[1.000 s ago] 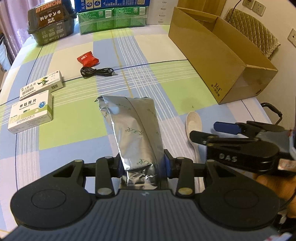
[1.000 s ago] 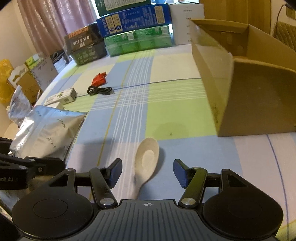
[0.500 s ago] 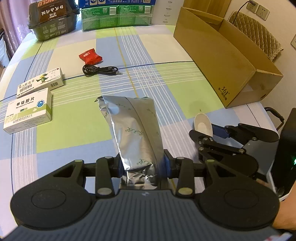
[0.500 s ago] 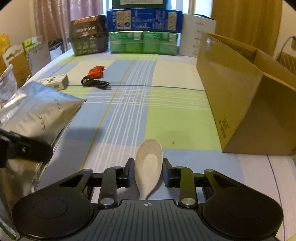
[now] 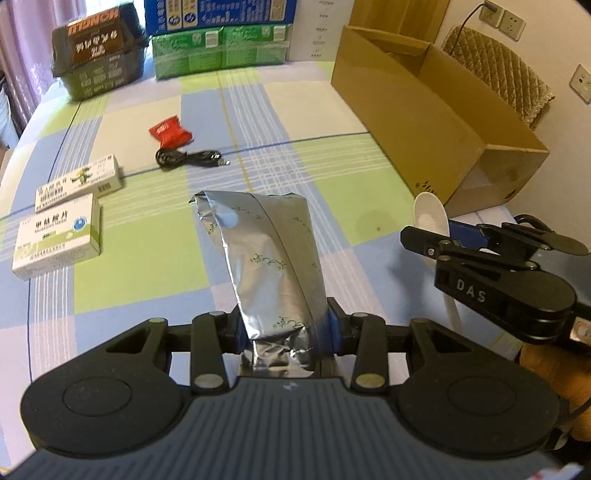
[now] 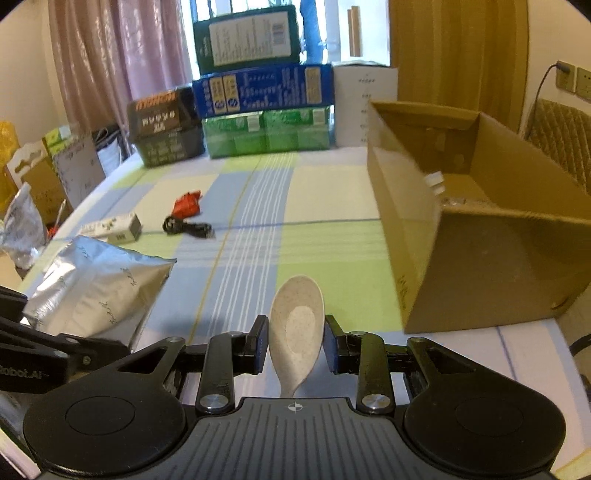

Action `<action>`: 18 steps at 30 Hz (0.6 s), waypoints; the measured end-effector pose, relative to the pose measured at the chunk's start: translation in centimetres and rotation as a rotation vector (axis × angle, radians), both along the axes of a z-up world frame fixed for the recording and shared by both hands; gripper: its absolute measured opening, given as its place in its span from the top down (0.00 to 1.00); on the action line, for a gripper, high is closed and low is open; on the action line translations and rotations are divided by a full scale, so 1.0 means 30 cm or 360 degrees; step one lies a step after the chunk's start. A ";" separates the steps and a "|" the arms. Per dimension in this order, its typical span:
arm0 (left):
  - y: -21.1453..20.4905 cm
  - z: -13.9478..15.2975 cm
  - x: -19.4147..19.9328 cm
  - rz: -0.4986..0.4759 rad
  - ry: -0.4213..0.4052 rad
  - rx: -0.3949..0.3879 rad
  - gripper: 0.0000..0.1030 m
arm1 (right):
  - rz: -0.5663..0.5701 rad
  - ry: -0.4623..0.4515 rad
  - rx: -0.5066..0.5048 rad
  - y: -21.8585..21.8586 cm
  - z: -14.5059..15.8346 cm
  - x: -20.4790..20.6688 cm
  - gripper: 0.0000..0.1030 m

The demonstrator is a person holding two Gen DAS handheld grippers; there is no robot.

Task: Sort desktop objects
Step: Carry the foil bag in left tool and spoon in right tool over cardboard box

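At the far left of the left wrist view, two white medicine boxes (image 5: 59, 236) printed with Chinese characters are seen lying on the checked tabletop (image 5: 140, 273); the characters are too blurred to be read with certainty. Behind them a dark box (image 5: 98, 51) marked "HONGLI", seen upside down, is stood at the tabletop's far edge, beside green cartons (image 5: 221, 50) and a blue carton (image 5: 218, 13). A red snack packet (image 5: 171, 130) and a coiled black cable (image 5: 184, 158) are laid near the middle. A silver foil bag (image 5: 266, 258) with a small green pattern is pinched at its lower end by the left gripper (image 5: 284, 332) and is held raised above the cloth. Further right, a speckled cream spoon (image 6: 295, 332) is clamped at its bowl between the fingers of the right gripper (image 6: 295, 347), whose body is lettered "DAS". At the far right an open cardboard box (image 5: 436, 122) is rested on the tabletop; a small print on its side cannot be read.
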State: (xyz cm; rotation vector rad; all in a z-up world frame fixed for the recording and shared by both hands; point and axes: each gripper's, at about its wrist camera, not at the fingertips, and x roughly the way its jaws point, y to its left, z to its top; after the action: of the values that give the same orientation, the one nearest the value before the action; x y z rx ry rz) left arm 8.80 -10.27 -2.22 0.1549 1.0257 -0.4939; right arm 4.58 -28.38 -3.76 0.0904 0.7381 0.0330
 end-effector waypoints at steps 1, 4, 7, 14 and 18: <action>-0.008 0.012 -0.004 -0.0006 -0.0009 0.0000 0.66 | -0.0007 -0.0001 0.0014 -0.008 0.014 -0.003 0.73; -0.032 0.050 -0.016 -0.0027 -0.0040 0.0000 0.66 | -0.0023 -0.0017 0.0024 -0.025 0.056 -0.016 0.73; -0.056 0.086 -0.031 -0.0046 -0.0071 0.0007 0.66 | -0.0030 -0.0032 0.0037 -0.044 0.101 -0.031 0.73; -0.113 0.160 -0.058 -0.0089 -0.0126 0.0000 0.66 | -0.0042 -0.0088 0.0035 -0.090 0.197 -0.065 0.73; -0.148 0.195 -0.068 -0.0116 -0.0151 -0.0009 0.66 | -0.0060 -0.0120 0.0032 -0.126 0.242 -0.075 0.73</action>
State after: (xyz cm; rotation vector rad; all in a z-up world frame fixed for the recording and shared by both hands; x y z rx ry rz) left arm 6.76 -14.70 3.62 0.2092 0.9285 -0.5505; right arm 2.31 -32.17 3.50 0.1214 0.6608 0.0080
